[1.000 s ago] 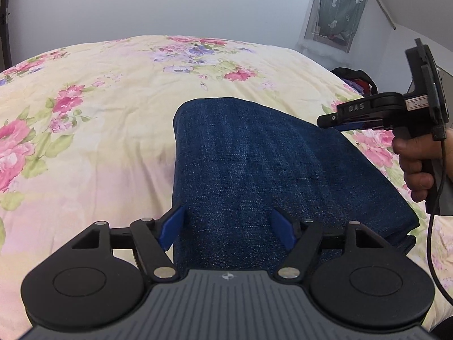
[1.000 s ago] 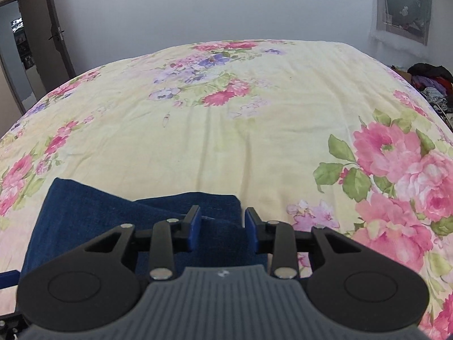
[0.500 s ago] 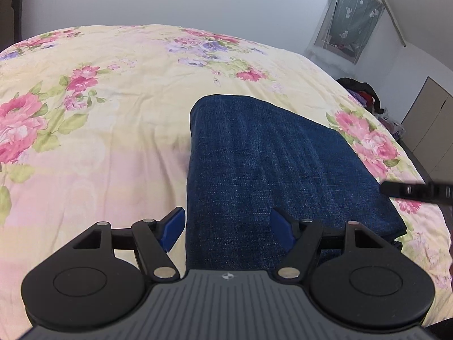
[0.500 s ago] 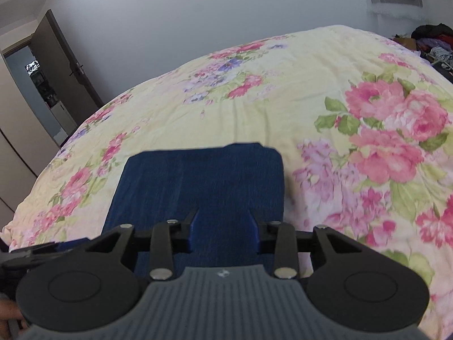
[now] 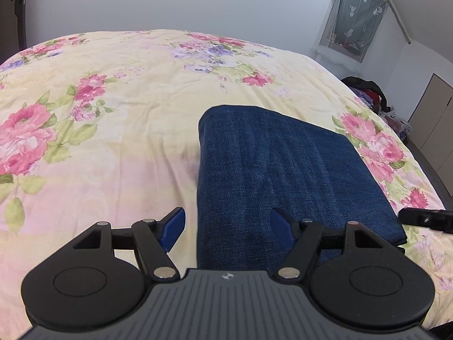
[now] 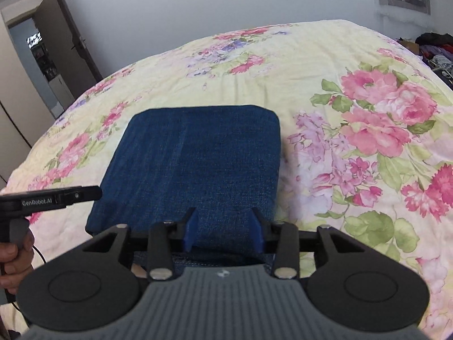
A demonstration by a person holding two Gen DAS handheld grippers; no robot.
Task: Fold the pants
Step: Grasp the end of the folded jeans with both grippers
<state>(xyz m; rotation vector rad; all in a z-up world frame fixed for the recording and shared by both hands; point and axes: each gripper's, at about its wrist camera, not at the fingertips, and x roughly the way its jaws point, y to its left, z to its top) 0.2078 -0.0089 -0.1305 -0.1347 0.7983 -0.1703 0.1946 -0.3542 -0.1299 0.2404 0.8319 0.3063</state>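
On the floral bed (image 5: 113,141) lie folded pants (image 6: 195,158); left gripper (image 5: 228,228) and right gripper (image 6: 223,232) hover wide, holding nothing.

- Dark blue denim pants (image 5: 283,164) (image 6: 195,158) lay folded into a flat, compact rectangle with rounded far corners.
- Rested on the bedspread, top face smooth, layered edges stacked at the near end; lighter stitched seam showed there.

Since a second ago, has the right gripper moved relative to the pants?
Yes. The right gripper has pulled up and back: the folded pants now show whole on the floral bedspread, where earlier only their edge showed.
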